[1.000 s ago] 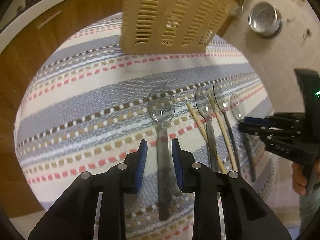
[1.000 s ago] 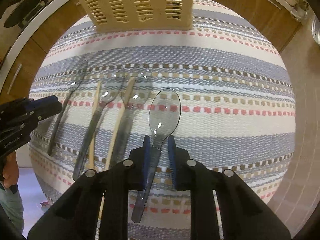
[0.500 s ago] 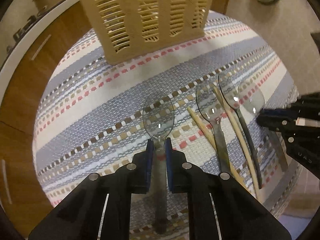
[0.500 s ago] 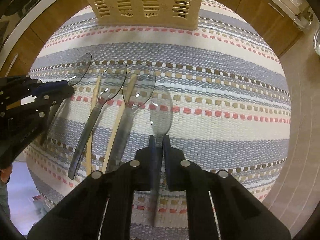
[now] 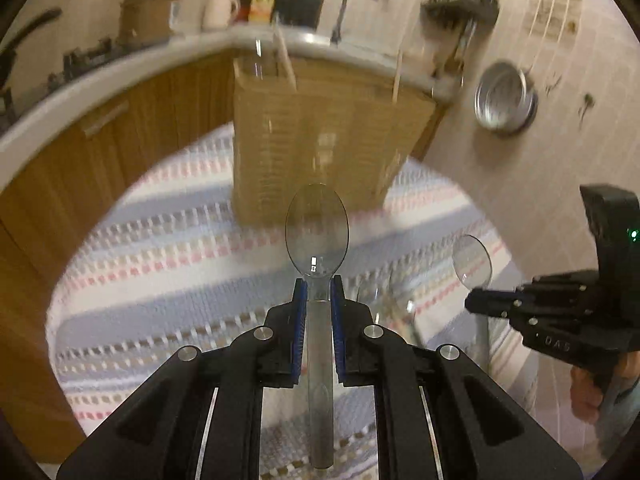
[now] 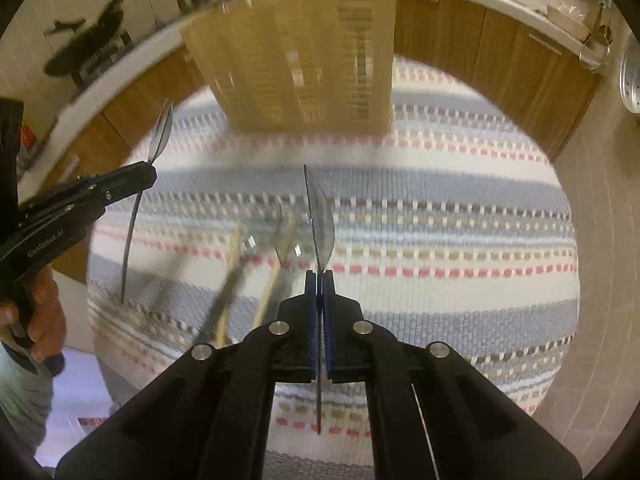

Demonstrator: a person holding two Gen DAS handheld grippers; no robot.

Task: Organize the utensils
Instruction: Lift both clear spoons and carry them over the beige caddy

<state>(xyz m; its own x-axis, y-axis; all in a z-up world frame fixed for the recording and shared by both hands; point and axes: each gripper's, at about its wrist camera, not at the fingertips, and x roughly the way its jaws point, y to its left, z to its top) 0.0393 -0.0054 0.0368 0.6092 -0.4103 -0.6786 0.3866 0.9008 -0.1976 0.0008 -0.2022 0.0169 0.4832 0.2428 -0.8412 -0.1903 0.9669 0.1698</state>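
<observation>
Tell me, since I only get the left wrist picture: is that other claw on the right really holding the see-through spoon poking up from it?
Observer: Yes. In the right wrist view the right gripper is shut on the clear spoon, which stands edge-on with its bowl up.
Operator: What's that blur on the cloth between the claws?
Observer: Two wooden chopsticks lying on the striped mat among loose spoons, though they are blurred here too.
Operator: And my own spoon, seen from the side?
Observer: The left gripper, whose jaws have just been closing, clamps a second clear spoon near its neck. The handle hangs down below the jaws.
</observation>
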